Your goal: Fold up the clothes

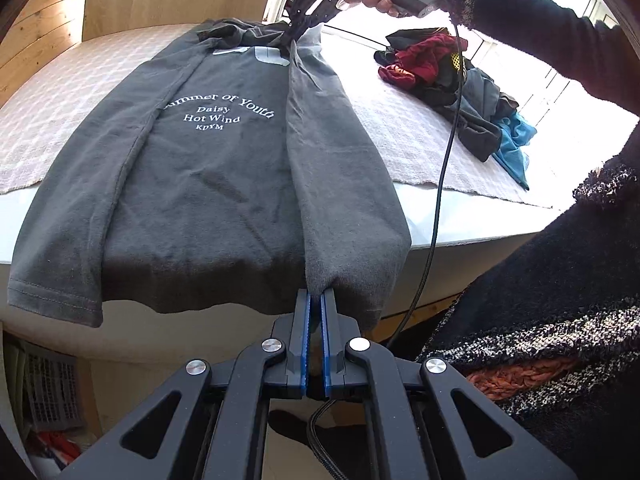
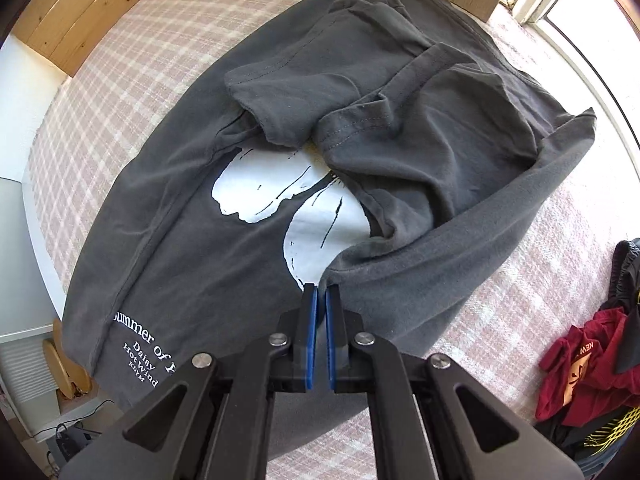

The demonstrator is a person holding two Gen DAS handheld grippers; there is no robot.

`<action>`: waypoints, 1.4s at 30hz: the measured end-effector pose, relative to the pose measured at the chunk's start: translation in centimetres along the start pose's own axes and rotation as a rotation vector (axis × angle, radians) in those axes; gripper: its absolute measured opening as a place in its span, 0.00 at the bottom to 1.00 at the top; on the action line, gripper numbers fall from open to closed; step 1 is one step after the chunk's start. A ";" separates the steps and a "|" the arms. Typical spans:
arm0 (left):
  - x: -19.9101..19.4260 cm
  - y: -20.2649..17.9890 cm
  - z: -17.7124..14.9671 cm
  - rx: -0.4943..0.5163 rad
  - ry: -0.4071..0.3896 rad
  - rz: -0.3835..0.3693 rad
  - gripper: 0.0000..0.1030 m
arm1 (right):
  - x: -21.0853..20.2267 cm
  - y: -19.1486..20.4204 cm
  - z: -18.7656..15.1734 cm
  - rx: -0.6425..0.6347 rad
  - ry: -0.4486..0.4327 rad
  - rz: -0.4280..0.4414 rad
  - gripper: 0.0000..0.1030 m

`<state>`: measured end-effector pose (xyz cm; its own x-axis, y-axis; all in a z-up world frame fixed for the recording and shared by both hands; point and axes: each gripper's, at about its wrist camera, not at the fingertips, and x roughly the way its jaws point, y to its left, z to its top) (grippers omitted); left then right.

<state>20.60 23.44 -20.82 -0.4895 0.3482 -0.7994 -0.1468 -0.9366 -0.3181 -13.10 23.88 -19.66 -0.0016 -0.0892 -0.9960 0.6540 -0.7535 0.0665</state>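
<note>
I have both tongs, left (image 1: 316, 294) and right (image 2: 320, 290), clenched on the grey T-shirt (image 1: 208, 184) reading "Summer of Youth, Daisy, Hot Wind", overhanging the bench (image 1: 460, 216) front edge.

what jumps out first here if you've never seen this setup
A dark grey t-shirt with white lettering lies spread across the checked cloth, its right side folded inward. Both grippers, left at the hem and right near the sleeve, have jaws shut on that fold. A clothes pile waits at the right.
</note>
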 end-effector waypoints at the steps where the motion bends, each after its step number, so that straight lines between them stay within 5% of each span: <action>1: 0.1 0.1 -0.1 -0.001 0.006 0.005 0.04 | 0.4 0.5 0.1 -0.008 0.000 -0.005 0.04; 12: 1.4 1.8 -0.6 -0.053 0.061 0.051 0.04 | 1.9 2.0 0.0 -0.033 0.008 0.005 0.10; 18: -1.3 0.7 -0.2 -0.026 0.071 0.076 0.04 | -4.2 1.1 -2.4 -0.036 -0.119 0.150 0.16; 21: -2.5 1.0 0.4 -0.029 0.065 0.097 0.04 | -4.6 -1.8 -0.7 -0.059 -0.148 0.181 0.18; 26: -2.3 1.2 3.2 0.030 0.073 0.090 0.04 | 1.3 -1.5 -2.6 -0.116 -0.039 0.172 0.18; 34: 0.5 3.2 15.3 0.159 0.028 0.125 0.05 | -2.0 -4.8 -2.9 -0.128 -0.141 0.208 0.18; 38: 3.2 3.3 24.4 0.227 -0.024 0.151 0.05 | -7.2 -12.1 0.7 -0.048 -0.262 0.139 0.26; 40: 5.5 3.2 28.9 0.263 -0.031 0.158 0.06 | -8.6 -14.1 3.9 -0.056 -0.283 0.095 0.39; 42: 7.9 3.0 32.8 0.304 -0.034 0.164 0.09 | -8.9 -15.4 7.1 -0.089 -0.272 0.083 0.39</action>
<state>-11.86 22.11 -11.37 -0.5558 0.1951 -0.8081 -0.3108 -0.9504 -0.0157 -28.54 31.62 -11.36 -0.1401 -0.3290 -0.9339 0.7242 -0.6772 0.1299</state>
